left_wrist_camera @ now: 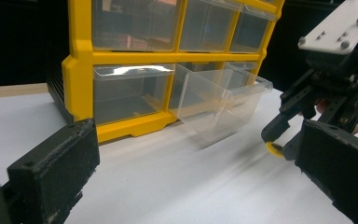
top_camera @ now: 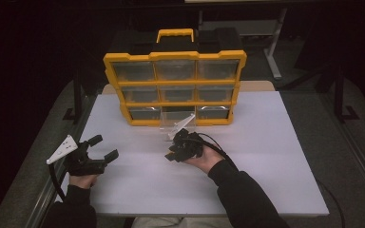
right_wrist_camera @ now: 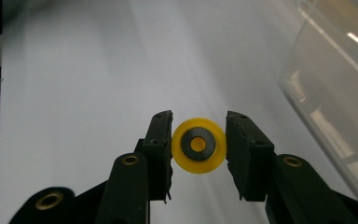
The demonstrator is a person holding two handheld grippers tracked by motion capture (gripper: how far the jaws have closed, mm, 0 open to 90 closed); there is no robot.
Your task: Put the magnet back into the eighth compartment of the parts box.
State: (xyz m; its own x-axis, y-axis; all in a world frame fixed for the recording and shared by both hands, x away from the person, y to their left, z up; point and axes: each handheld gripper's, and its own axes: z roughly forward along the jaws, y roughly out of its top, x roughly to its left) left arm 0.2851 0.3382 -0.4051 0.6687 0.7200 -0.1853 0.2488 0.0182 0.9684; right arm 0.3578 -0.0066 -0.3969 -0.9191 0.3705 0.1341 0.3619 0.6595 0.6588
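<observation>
Right tool (right_wrist_camera: 198,147): you grip yellow wheel (right_wrist_camera: 199,145) | clear drawer (left_wrist_camera: 221,100) just ahead, pulled out | wheel not yet dropped in | left tool (top_camera: 99,151) released.

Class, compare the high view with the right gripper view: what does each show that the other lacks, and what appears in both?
High view alone: the whole yellow organizer with its handle, the left claw open at the table's left, and both forearms.

Right gripper view alone: a small yellow disc with a dark centre held between the right claw jaws, which touch its sides.

Both: the white table and the clear drawer pulled out of the bottom row, near the right claw.
</observation>
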